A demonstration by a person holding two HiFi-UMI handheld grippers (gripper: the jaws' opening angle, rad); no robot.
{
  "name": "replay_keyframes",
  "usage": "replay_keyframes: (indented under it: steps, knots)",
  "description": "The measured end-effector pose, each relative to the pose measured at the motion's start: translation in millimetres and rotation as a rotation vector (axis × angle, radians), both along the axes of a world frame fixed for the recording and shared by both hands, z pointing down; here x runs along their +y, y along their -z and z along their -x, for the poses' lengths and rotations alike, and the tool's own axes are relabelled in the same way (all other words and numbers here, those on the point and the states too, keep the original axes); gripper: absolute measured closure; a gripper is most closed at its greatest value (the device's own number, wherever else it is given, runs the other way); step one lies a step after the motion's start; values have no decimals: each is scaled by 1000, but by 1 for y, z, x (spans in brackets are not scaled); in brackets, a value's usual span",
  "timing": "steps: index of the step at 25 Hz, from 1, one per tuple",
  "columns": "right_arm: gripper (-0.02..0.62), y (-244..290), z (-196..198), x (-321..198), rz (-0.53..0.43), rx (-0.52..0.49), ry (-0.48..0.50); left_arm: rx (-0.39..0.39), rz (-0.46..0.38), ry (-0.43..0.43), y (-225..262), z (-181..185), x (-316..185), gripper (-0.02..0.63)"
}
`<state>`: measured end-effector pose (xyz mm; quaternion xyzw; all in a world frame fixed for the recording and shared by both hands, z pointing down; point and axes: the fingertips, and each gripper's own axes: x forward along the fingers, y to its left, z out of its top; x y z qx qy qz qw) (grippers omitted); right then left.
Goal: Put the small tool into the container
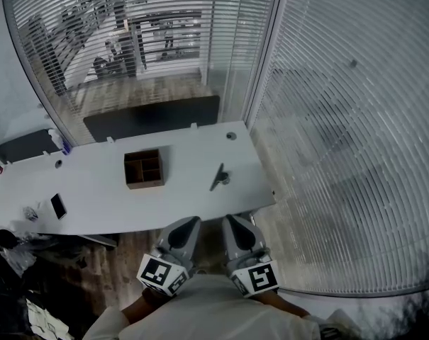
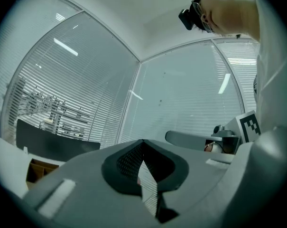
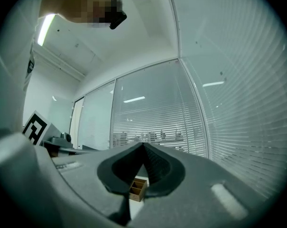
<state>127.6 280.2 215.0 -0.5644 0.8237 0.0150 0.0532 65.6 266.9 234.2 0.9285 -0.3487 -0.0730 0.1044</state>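
Note:
A brown wooden container (image 1: 143, 168) with several compartments stands on the white table (image 1: 101, 183), near its middle. The small dark tool (image 1: 218, 177) lies to its right, slanted, with a round grey part at its side. Both grippers are held low, close to my body, short of the table's front edge. My left gripper (image 1: 193, 221) and right gripper (image 1: 228, 218) are side by side, each shut with nothing in it. In the left gripper view the container (image 2: 37, 171) shows at lower left. In the right gripper view the container (image 3: 137, 188) shows below the closed jaw tips.
A phone (image 1: 58, 205) and a small object (image 1: 31, 213) lie at the table's left front. A bottle (image 1: 62, 144) stands at the back left. A black panel (image 1: 152, 116) runs behind the table. Glass walls with blinds (image 1: 342, 154) close off the back and right.

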Motion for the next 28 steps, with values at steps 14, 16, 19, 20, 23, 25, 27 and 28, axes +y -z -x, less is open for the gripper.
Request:
replay_keyframes:
  steps: [14,16,19,20,23,25,27,28]
  knots:
    - [595,-10,8,-56,22,-1,-1,21,22,35,-10,18,-58,604]
    - [595,-10,11,-65,22,4,1,26,19,35,-8,20,-67,604]
    - [595,-6,16,-83,24,6,1,31,18,32,-4,24,-84,604]
    - [595,-5,19,-89,23,7,2,31,18,31,-3,26,-90,604]
    - [595,-3,28,-108,25,7,8,32,20,30,-4,34,-109,604]
    - [595,0,35,-124,29,9,13,29,26,34,0,40,-126,604]
    - [595,1,40,-140,29,11,15,28,28,36,2,45,-141,604]
    - [595,1,42,-147,28,11,15,28,28,35,1,48,-148,604]
